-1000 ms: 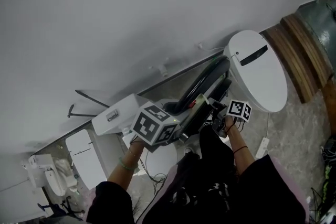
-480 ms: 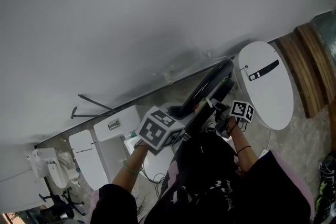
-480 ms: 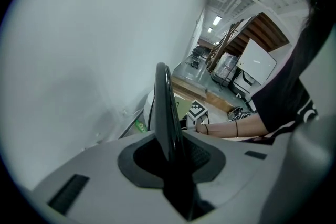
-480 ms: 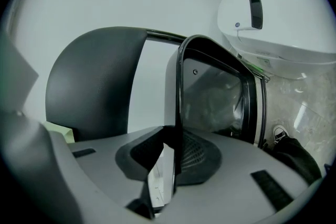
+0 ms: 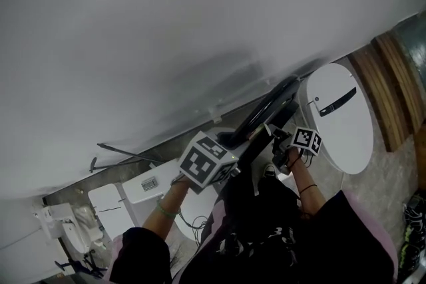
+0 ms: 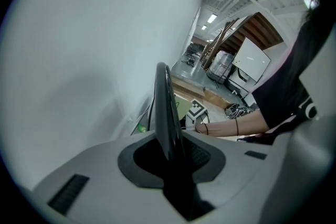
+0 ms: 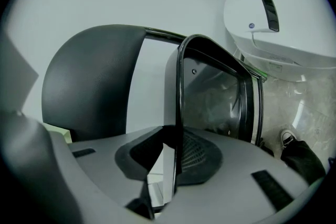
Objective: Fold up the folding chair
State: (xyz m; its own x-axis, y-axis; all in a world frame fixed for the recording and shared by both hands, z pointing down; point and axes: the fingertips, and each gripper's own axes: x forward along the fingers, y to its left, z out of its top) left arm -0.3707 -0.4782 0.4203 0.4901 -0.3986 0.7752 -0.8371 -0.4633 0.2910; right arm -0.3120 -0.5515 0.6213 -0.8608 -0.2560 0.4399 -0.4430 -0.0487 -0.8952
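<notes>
A plain white wall fills most of the head view, with a strip of stone-patterned floor along its foot. The person, in black clothing, stands facing the wall with both arms stretched forward. To the right is a round white tabletop with a dark slot in it, and beyond it some brown wooden boards; low white cabinets stand at the lower left. The black folding chair is up in front of the person, close to the wall and just beside the round tabletop - from above it shows as a narrow dark shape. The left tool is clenched on the chair's thin glossy edge, which rises straight out from between its jaws. The right tool grasps the chair's black rim in the same way, with the rounded backrest to one side of the rim and the shiny seat panel to the other. A shoe shows on the floor at the lower right of the right gripper view.
</notes>
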